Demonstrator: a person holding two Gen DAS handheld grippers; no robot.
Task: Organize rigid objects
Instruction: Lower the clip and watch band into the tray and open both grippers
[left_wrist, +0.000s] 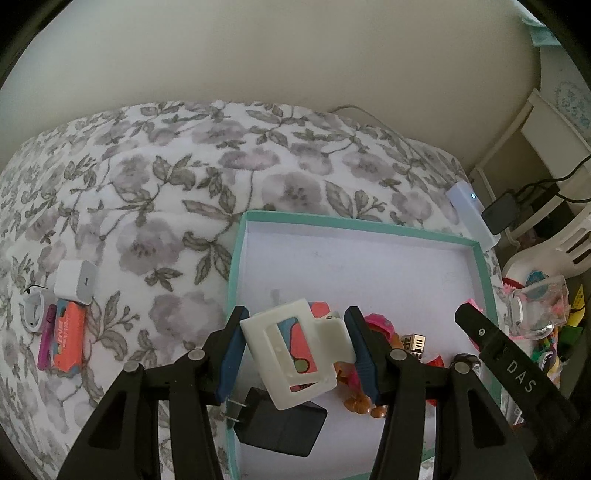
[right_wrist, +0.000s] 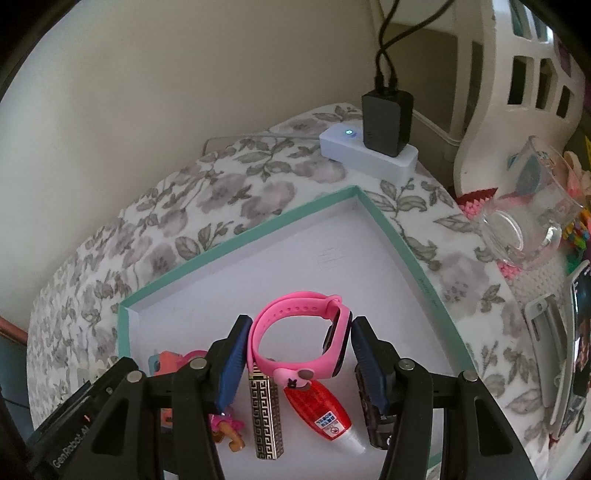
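Observation:
A teal-rimmed box lid (left_wrist: 436, 229) with a white floor lies on the floral bedspread; it also shows in the right wrist view (right_wrist: 258, 229). My left gripper (left_wrist: 295, 354) is shut on a white plastic frame piece (left_wrist: 280, 354) and holds it over the box, above a black charger (left_wrist: 280, 424) and an orange card. My right gripper (right_wrist: 299, 358) has its jaws around a pink watch (right_wrist: 295, 332) with small gaps at both pads; it looks open. Below it lie a gold patterned lighter (right_wrist: 266, 417), a red tube (right_wrist: 321, 410) and a small doll (right_wrist: 229, 432).
On the bedspread at the left lie a white charger cube (left_wrist: 75, 282), an orange pack (left_wrist: 68, 338) and a purple pen (left_wrist: 46, 339). A white power strip (right_wrist: 365, 153) with a black adapter (right_wrist: 386, 122) sits behind the box. A glass jar (right_wrist: 524, 225) lies at the right.

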